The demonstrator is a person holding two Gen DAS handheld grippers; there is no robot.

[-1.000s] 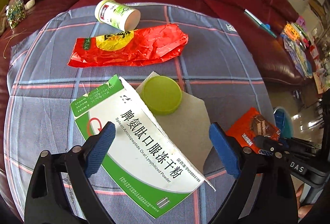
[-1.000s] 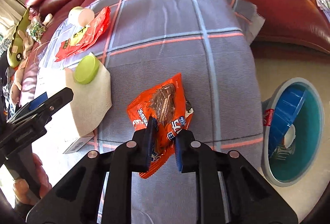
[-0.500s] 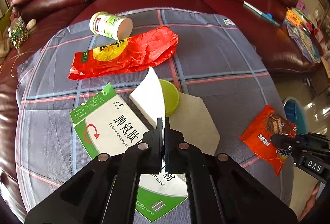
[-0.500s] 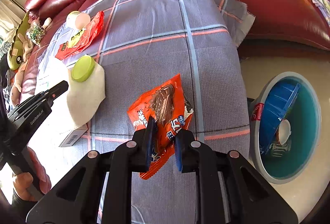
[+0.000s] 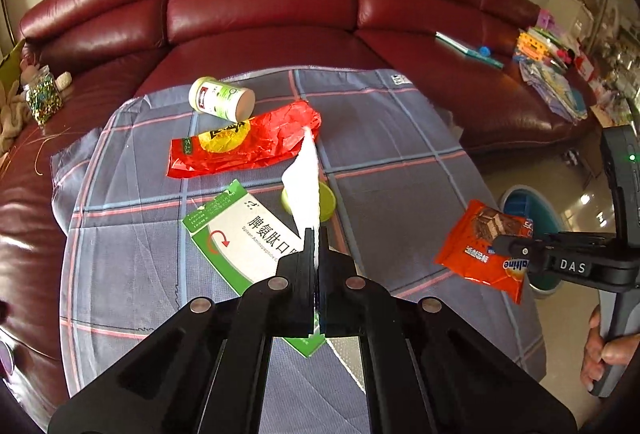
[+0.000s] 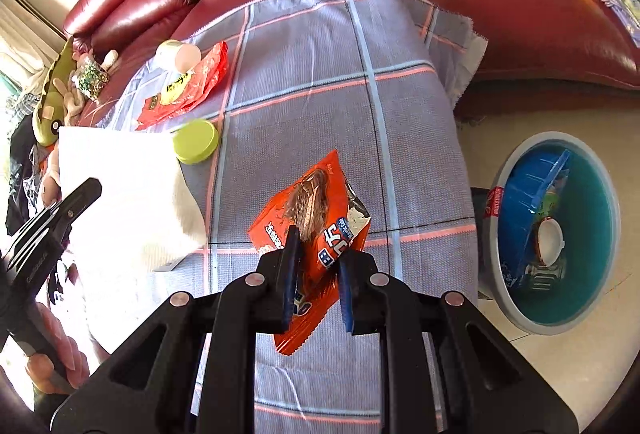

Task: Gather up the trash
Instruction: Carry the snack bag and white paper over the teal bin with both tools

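Left gripper jaws clenched on a white tissue mid-frame; right gripper jaws grasping the orange snack wrapper, bin at right.

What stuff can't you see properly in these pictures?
- Green and white box, left wrist view: its near end is hidden behind the left gripper and the white tissue.
- Trash bin, right wrist view: the things inside are jumbled and too small to name.
- Orange snack wrapper, right wrist view: the right gripper covers part of its print.
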